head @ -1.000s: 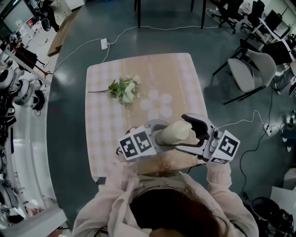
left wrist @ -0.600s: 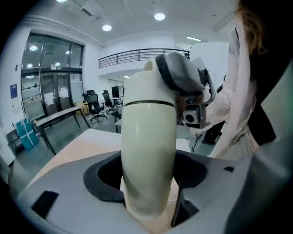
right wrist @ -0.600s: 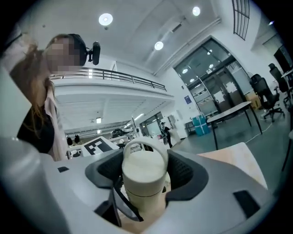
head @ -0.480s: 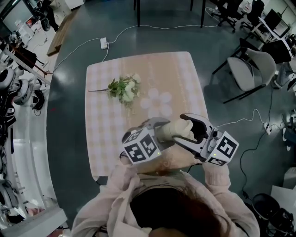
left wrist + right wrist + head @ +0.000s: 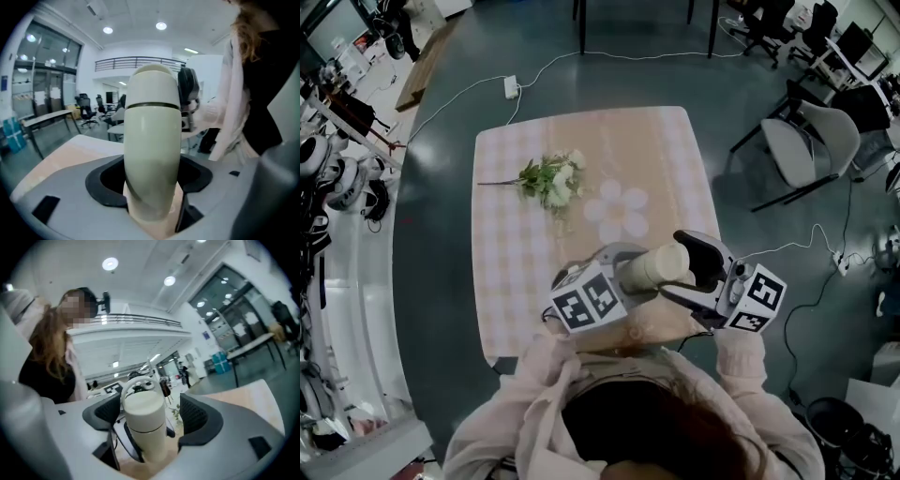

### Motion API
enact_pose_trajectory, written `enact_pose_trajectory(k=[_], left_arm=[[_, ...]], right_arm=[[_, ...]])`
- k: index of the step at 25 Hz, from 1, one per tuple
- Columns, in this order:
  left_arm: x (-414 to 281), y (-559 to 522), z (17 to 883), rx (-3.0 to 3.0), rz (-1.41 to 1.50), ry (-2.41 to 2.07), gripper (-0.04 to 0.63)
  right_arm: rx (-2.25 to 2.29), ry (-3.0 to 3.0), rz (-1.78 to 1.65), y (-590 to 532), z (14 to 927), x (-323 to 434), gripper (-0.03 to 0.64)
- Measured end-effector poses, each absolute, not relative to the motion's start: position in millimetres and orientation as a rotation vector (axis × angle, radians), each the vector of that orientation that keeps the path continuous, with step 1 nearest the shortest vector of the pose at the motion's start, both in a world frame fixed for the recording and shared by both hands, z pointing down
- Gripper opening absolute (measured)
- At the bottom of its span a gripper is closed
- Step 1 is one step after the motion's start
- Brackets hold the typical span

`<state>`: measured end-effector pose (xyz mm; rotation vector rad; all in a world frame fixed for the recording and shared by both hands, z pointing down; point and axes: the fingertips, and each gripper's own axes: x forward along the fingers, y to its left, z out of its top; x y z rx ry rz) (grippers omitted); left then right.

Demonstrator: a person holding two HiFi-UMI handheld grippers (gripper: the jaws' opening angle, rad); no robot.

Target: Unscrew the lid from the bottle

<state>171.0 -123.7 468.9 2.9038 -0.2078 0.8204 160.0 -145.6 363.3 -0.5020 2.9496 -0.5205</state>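
Observation:
A cream bottle (image 5: 649,269) is held lying over the table's near edge. My left gripper (image 5: 621,270) is shut on its body (image 5: 152,154), with the pads pressed against both sides. The lid (image 5: 152,86) points away from that gripper, a seam marking its lower edge. My right gripper (image 5: 690,274) straddles the lid end. In the right gripper view the lid (image 5: 143,409), with a loop handle on top, stands between the dark pads (image 5: 193,414) with a gap on each side. The right jaws are opening around it.
A bunch of white flowers (image 5: 548,180) lies on the checked beige tablecloth (image 5: 511,239), with a pale flower-shaped mark (image 5: 619,212) beside it. A power strip (image 5: 512,89) and cables lie on the floor. A grey chair (image 5: 811,141) stands at the right.
The left gripper has rolled, so its marker cube now faces differently. The right jaws closed in on the lid half a second ago and stand wider now.

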Motion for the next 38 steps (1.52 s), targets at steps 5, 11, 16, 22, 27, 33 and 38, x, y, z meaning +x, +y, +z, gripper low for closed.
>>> enact_pose_trajectory(k=[5,11,16,22,27,33,38], left_arm=[[163,-151,479,2.906,1.034,-0.555,0.316],[166,-132,479,2.920,0.998,-0.351,0.316],[168,-92,452,2.945,0.798,0.142,0.316],[163,-86,445,2.941,0.778,0.289,0.318],[159,-139,451,2.913,0.802,-0.337,0.318],[161,-147,466,2.917,0.974,-0.492,0.318],[163,-130,462,2.945,0.917,-0.286,0.317]], right_arm=[[-0.928,2.756,-0.707,-164,372,166,0.356],[-0.729,2.961,-0.482,-147,367,159,0.298],[-0.171,3.074,-0.185,-107,335,147,0.298],[-0.032,3.046,-0.108,-101,327,143,0.299],[-0.610,2.831,-0.511,-149,340,162,0.394],[-1.066,2.761,-0.520,-161,356,157,0.319],[-0.796,2.935,-0.322,-144,351,152,0.302]])
